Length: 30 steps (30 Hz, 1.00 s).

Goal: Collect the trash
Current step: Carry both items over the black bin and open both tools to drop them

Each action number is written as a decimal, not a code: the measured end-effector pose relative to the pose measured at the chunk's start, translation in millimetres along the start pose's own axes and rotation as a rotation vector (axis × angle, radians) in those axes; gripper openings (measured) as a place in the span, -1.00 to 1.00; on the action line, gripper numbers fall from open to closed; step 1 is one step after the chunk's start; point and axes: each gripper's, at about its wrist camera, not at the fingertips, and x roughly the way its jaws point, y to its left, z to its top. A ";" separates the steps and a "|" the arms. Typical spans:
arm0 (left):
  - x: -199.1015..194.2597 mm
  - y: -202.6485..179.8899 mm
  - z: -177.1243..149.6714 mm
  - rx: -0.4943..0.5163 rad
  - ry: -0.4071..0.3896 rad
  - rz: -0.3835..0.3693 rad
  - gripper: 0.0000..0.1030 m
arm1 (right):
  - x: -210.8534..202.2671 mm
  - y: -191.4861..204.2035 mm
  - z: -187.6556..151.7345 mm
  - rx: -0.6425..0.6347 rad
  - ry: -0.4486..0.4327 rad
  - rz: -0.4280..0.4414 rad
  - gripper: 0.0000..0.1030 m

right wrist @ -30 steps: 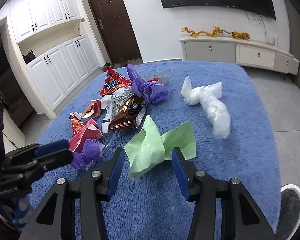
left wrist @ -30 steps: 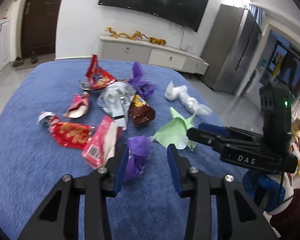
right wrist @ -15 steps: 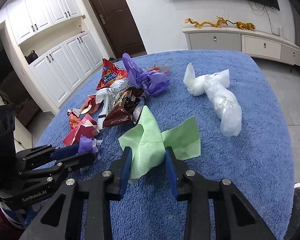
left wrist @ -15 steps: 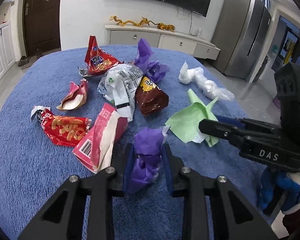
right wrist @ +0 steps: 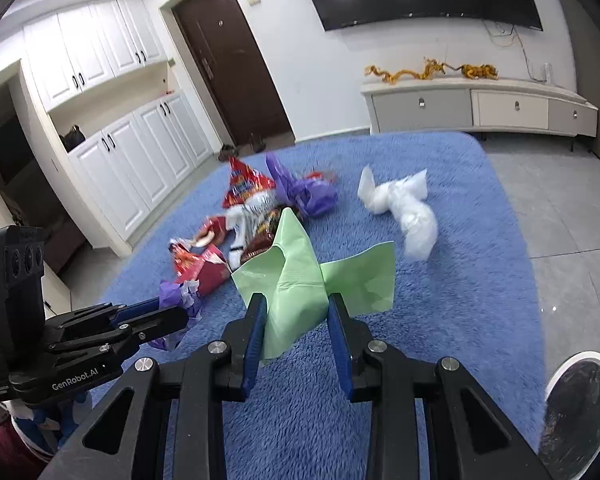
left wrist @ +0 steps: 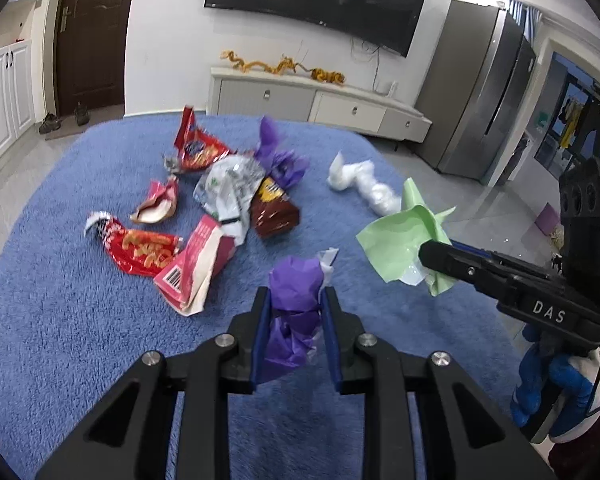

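The left hand-held gripper (left wrist: 294,336) was closed on a crumpled purple wrapper (left wrist: 296,308), its blue pads pressing the wad from both sides so that the paper bulged out above and below them. The right hand-held gripper (right wrist: 296,332) was likewise clamped on a light green paper sheet (right wrist: 296,276), pinching it near a folded corner while the rest of the sheet fanned up and out to the right. Each piece looked to hang just clear of the blue rug (left wrist: 60,320), which suggests two pieces were being taken at once to save a trip.

The remaining trash lay together further out on the rug: a red snack bag (left wrist: 140,250), a pink packet with a barcode (left wrist: 196,268), a small torn pink wrapper (left wrist: 158,208), a silver-white bag (left wrist: 228,190), a dark brown snack bag (left wrist: 274,212), another red bag (left wrist: 196,148) and a second purple wad (left wrist: 278,156). A crumpled clear plastic bag (right wrist: 408,208) sat apart to the right.

A round bin (right wrist: 580,412) showed at the lower right edge of the right wrist view, beside the rug. It was probably the place for the trash, so the right hand's sheet was the nearer to it. Both pieces were light and floppy, so a grip at the bunched part probably held them better than at a loose edge.
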 end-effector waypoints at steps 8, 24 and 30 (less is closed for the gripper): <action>-9.3 -57.3 19.7 0.072 -0.038 -0.098 -0.55 | -65.0 -29.5 -8.4 0.045 -0.103 -0.096 -0.43; 125.6 -297.3 40.1 0.335 0.176 -0.418 -0.54 | -162.8 -216.3 -94.7 0.348 -0.113 -0.538 -0.43; 183.4 -353.9 33.6 0.354 0.273 -0.467 -0.51 | -154.4 -281.2 -130.0 0.493 -0.052 -0.572 -0.37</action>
